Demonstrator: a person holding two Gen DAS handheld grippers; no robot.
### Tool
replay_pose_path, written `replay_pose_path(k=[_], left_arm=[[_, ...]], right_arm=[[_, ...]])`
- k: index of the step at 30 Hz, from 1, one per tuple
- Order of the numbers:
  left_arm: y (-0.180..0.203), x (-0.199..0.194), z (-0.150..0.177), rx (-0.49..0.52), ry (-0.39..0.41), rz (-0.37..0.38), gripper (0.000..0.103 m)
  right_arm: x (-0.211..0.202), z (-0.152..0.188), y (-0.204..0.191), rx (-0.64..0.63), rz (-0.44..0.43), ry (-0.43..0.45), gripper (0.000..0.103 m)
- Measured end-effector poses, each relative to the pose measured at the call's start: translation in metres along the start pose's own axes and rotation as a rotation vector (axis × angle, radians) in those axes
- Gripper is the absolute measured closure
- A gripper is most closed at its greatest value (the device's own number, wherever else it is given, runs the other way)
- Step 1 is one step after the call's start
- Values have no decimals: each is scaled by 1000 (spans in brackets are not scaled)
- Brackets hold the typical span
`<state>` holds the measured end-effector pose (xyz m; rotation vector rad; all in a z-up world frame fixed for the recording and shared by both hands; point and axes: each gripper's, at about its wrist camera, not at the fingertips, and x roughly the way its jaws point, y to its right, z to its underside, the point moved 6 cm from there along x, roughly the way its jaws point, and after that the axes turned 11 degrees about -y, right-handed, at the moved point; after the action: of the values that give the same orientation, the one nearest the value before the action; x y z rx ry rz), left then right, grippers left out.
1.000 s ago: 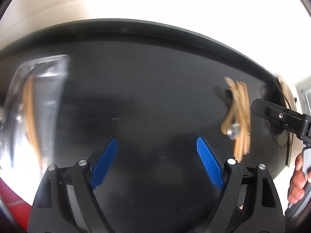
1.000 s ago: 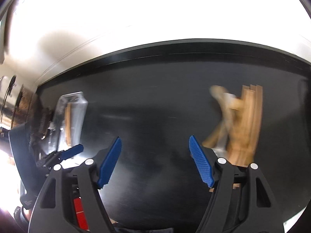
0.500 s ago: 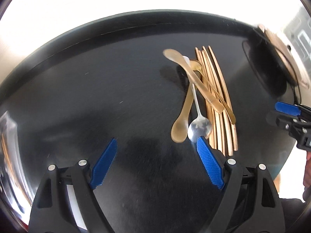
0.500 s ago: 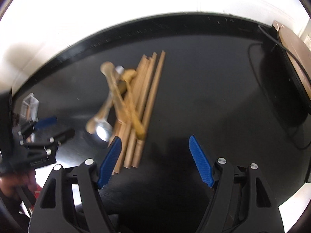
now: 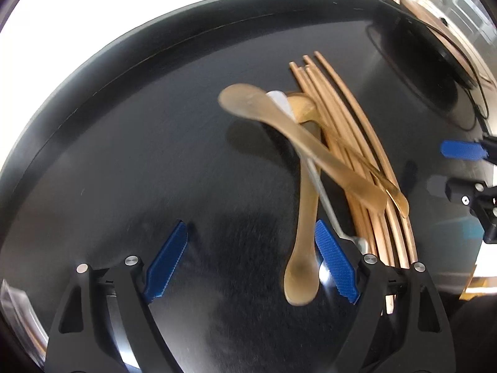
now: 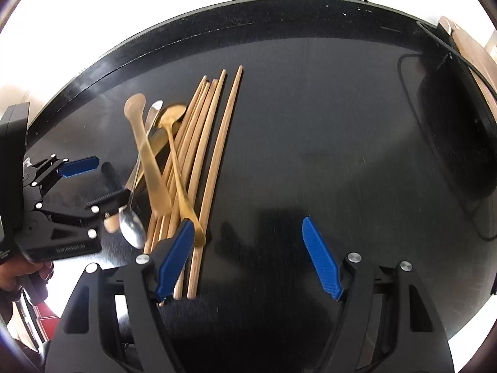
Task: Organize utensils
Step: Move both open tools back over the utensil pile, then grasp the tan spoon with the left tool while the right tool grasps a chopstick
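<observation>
Utensils (image 6: 174, 168) lie heaped on the dark surface (image 6: 310, 124); your left hand-held gripper (image 5: 248, 261) and right hand-held gripper (image 6: 248, 255) hover low, both gaping wide, empty

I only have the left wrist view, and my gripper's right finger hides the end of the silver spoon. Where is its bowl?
Observer: The silver spoon has its bowl at the near end, right beside the left gripper's nearer finger; I can't tell whether they touch.
Operator: And the right gripper?
Observer: The right gripper is open with nothing between its fingers. Its left pad sits over the near ends of the chopsticks.
</observation>
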<state>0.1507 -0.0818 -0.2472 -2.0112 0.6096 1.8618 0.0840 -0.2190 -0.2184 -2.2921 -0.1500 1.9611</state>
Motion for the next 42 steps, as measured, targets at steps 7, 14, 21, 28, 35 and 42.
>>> replay_pose_path(k=[7,14,21,28,35,42], left_arm=[[12,10,-25,93,47,-15,20],[30,8,-41,143,132,-5,41],[57,6,-50,179,151,31,88],[47,-2,-42,91,92,66,89],[32,-59,-23,22,186,28,89],[29,-108,-11,-50,288,-6,89]], right_arm=[[16,-30,-7,-19,63,-18,33],[37,-52,-21,-44,106,-33,36],[38,-65,-33,-90,137,-1,63],[37,-65,-44,-118,98,-11,95],[23,-58,-36,-96,57,31,96],[-13,-55,-33,-86,37,114,96]])
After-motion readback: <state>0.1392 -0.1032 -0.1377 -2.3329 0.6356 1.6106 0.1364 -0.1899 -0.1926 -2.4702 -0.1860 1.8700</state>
